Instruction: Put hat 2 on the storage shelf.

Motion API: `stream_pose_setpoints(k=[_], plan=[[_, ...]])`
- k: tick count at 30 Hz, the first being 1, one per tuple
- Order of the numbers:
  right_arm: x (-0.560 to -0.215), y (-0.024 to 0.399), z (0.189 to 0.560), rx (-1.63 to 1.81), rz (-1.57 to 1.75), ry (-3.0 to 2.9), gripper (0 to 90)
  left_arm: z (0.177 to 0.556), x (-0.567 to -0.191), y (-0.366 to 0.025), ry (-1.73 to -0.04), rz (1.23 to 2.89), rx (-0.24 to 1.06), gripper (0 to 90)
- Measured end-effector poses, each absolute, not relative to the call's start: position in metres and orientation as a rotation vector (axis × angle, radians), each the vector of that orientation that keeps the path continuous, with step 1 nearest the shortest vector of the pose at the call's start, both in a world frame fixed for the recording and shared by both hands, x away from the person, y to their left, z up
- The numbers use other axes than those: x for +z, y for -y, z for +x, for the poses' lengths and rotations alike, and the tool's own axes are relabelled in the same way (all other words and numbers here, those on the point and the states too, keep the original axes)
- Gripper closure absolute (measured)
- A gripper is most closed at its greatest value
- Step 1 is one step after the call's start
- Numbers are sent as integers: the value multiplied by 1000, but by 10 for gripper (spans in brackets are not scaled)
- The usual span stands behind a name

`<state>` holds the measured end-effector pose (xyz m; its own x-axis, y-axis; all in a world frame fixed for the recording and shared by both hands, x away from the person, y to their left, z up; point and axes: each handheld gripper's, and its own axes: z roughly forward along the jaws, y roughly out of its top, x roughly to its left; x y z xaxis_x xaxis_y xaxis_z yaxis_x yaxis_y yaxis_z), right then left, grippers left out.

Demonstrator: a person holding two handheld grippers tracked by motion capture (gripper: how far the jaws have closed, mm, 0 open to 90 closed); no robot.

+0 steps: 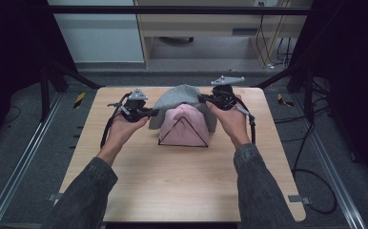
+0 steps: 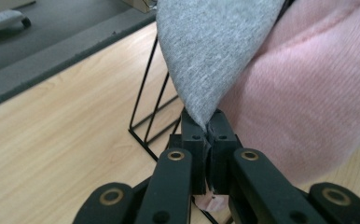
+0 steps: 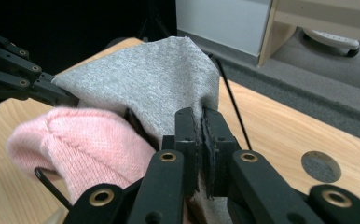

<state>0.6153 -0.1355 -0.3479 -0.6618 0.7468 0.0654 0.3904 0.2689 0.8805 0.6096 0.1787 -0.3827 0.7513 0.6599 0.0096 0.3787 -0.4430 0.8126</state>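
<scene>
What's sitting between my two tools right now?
High view: the grey cloth both grip, spanning from left tool to right tool, over pink knitwear on a black wire rack.

**Two cloths on a wire rack at table centre, a gripper at each side**

A wire rack [image 1: 183,132] stands on the table [image 1: 172,181], a little toward twelve o'clock from the middle. One cloth [image 1: 184,126] is draped over the rack on its six o'clock side. A second cloth [image 1: 179,95] lies over the top and twelve o'clock side, partly overlapping the first.

The left gripper [image 1: 148,113] sits at nine o'clock of the rack, its jaws closed on a corner of the upper cloth. The right gripper [image 1: 205,99] sits at about two o'clock, its jaws pinching the opposite edge of the same cloth.
</scene>
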Motion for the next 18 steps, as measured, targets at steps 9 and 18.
stream_pose_setpoints(k=[9,18], plan=[[-356,135,617,1329,1059,-2195,858,608,-399,-175,-796,2109,389,877],[-362,133,615,1336,1073,-2209,853,609,-407,-174,-830,2122,372,877]])
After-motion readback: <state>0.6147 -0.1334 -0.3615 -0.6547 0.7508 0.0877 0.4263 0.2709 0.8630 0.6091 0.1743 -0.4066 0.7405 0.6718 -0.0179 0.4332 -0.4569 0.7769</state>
